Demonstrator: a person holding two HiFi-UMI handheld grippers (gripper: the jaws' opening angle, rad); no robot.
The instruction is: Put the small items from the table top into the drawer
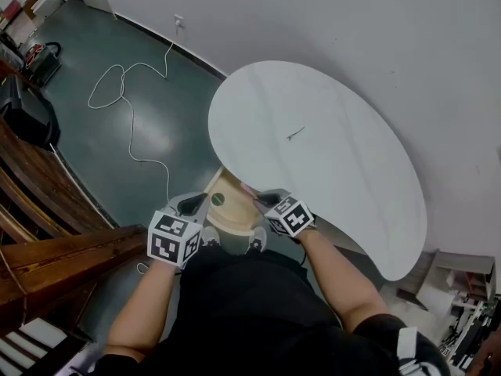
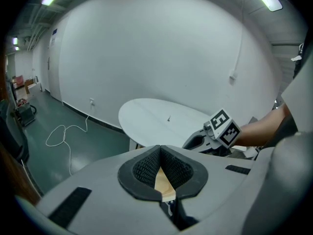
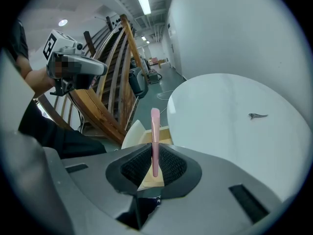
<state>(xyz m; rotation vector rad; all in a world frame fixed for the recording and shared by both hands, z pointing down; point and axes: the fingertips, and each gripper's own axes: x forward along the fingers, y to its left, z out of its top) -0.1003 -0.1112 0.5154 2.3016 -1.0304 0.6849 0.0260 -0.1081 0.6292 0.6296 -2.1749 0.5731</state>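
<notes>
Over the open drawer [image 1: 232,211], the right claw [image 1: 262,200] pinches a thin pink stick [image 3: 155,137] that pokes out past its tips. At the drawer's left edge, the left claw [image 2: 160,153] is pressed together, empty. Beyond the drawer, a small dark item [image 1: 296,134] lies mid-counter [image 1: 360,171].

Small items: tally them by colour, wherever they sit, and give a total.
Pink: 1, the pink stick clamped in the right gripper.
Dark: 1, the dark item lying on the table.
Green: 1, the green round thing in the open drawer.
Total: 3.
</notes>
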